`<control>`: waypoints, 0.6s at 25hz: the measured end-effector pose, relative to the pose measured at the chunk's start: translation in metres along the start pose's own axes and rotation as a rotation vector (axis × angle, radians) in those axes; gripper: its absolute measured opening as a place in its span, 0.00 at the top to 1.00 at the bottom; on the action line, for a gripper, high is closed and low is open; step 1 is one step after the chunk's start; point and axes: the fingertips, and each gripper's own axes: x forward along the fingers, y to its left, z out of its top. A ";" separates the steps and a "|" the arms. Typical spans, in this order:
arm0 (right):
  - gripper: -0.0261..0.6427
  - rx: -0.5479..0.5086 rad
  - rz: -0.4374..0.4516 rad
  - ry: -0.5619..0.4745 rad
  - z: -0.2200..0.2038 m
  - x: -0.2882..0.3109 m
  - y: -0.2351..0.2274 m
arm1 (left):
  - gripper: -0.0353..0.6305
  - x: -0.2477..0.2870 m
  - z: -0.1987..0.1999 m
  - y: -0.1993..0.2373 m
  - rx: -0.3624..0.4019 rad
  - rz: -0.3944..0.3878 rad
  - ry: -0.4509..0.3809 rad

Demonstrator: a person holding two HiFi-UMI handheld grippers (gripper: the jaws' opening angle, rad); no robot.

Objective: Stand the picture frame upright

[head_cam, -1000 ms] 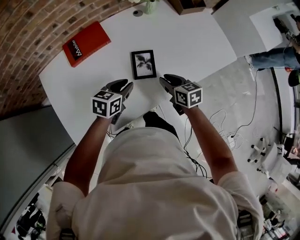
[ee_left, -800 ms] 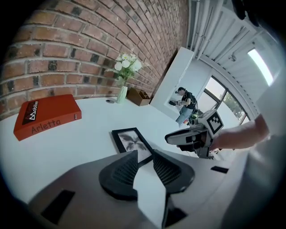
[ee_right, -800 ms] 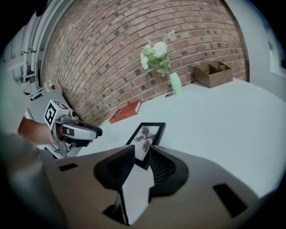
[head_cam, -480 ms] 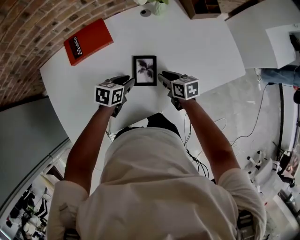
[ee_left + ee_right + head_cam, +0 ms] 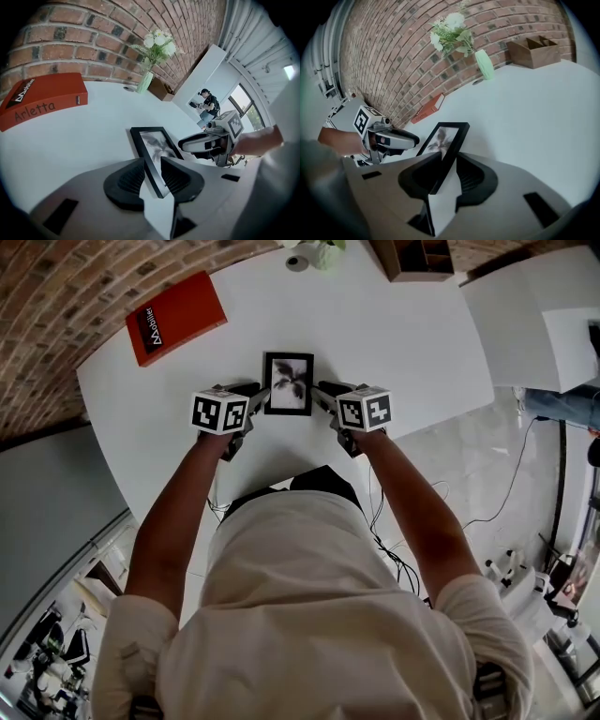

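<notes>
A black picture frame (image 5: 288,383) with a dark leaf print lies flat on the white table (image 5: 403,343). My left gripper (image 5: 255,397) is at its left edge and my right gripper (image 5: 321,390) at its right edge. In the left gripper view the frame (image 5: 157,147) runs between the jaws of the left gripper (image 5: 152,161), which stand wide with a gap at the pads. The right gripper view shows the frame (image 5: 445,136) in the same way between the spread jaws of the right gripper (image 5: 447,159). Each gripper sees the other across the frame.
A red binder (image 5: 175,317) lies at the table's far left. A green vase of white flowers (image 5: 483,63) and a wooden box (image 5: 533,51) stand at the back by the brick wall. A person (image 5: 208,104) stands far off at another table.
Both grippers have moved forward from the table's near edge to the frame's two sides. The frame's side edges now lie between their jaws. The frame itself has not moved.
</notes>
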 end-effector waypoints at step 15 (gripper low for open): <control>0.81 0.006 0.015 0.088 0.003 0.022 0.000 | 0.78 0.022 0.000 0.010 -0.043 -0.059 0.056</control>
